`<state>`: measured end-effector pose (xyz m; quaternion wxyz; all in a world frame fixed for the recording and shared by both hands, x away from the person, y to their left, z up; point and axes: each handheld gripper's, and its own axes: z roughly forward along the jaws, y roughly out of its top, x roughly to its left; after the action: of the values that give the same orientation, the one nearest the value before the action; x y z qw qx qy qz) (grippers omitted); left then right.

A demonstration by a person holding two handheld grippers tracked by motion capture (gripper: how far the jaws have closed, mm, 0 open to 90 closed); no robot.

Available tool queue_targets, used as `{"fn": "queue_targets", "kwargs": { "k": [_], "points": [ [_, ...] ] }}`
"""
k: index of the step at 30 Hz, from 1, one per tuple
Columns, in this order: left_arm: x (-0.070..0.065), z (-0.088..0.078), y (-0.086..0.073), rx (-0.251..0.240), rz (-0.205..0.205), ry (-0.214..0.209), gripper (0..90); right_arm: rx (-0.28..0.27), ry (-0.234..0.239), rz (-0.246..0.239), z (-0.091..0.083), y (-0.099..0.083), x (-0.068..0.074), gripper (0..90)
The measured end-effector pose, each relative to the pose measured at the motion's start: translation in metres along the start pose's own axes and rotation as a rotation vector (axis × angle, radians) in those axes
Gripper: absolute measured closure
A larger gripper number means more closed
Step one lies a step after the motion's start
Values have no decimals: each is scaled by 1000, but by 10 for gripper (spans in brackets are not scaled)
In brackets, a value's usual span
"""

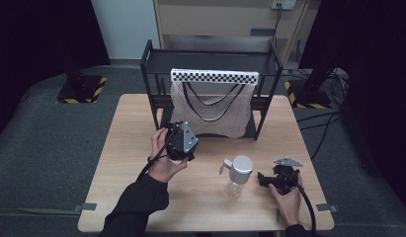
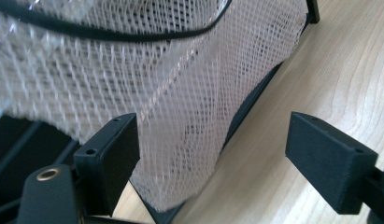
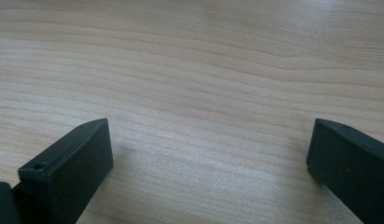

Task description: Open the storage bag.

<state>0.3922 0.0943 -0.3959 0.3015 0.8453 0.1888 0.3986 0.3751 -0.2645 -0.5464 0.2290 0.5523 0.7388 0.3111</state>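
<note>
Nearest me, the person's dark sleeves come up from the bottom edge over the wooden tabletop [image 1: 121,148]. On the left, my left hand-held gripper [image 1: 181,140] is raised just in front of the mesh bag [image 1: 210,111], its jaws spread wide with nothing between them. From the left gripper view the netting [image 2: 180,93] hangs close ahead of the jaws; one jaw overlaps its lower edge, though I cannot tell whether it touches. The bag has black handles and drapes from the black rack [image 1: 153,74] at the far side of the tabletop, under a checkered strip [image 1: 214,76].

Moving right, a clear bottle [image 1: 237,175] with a silver cap stands upright on the tabletop, well apart from the bag and between the two hands.

Just beside it, to the right, my right hand-held gripper [image 1: 269,180] sits low over the wood, pointing toward the bottle without touching it. The right gripper view shows its jaws wide apart over bare tabletop [image 3: 203,93], holding nothing.
</note>
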Motion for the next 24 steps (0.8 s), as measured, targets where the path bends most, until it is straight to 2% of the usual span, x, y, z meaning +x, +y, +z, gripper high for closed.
{"fn": "queue_targets", "kwargs": {
  "k": [3,11,24],
  "points": [
    [1,3,7,0,42,2,174,0,0,1,0,0,0,6],
    [0,12,24,-28,101,4,196,0,0,1,0,0,0,6],
    [0,22,46,-26,191,25,206,0,0,0,0,0,0,6]
  ]
}}
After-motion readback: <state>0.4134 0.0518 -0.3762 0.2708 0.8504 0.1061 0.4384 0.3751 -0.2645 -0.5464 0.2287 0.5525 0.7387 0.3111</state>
